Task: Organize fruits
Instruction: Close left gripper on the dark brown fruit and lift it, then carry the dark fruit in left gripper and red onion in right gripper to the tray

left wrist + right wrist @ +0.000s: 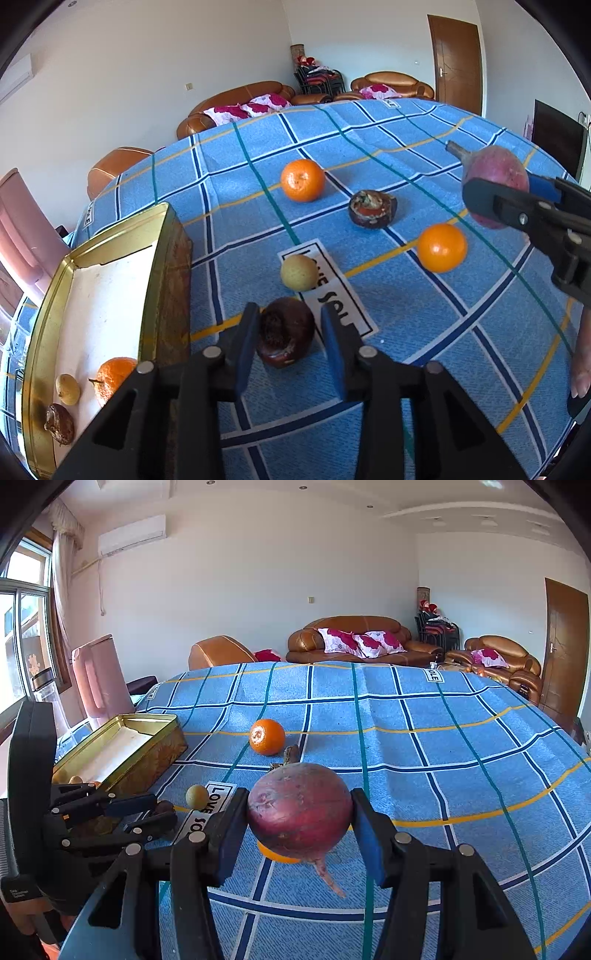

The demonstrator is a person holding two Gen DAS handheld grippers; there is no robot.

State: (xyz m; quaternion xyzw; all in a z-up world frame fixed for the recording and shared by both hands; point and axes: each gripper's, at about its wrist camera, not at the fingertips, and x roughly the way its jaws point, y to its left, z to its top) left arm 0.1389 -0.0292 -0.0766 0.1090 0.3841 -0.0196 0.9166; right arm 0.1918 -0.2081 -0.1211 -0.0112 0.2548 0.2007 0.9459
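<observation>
My left gripper [288, 339] is open around a dark brown mangosteen [286, 332] that rests on the blue checked cloth; the left pad touches it, the right pad stands apart. A gold tin [92, 295] at the left holds an orange [112, 376], a small yellow fruit [67, 388] and a dark fruit [59, 422]. My right gripper [299, 823] is shut on a purple-red beet [299, 808] and holds it above the table; it also shows in the left wrist view [495, 184]. On the cloth lie two oranges [303, 180] [441, 247], a second mangosteen [373, 208] and a yellow fruit [298, 272].
The table is round and falls away at the far edge [332, 664]. Sofas [351, 638] and a door [565, 653] stand behind. A pink jug [99, 679] stands past the tin. The left gripper body [92, 819] shows at the left of the right wrist view.
</observation>
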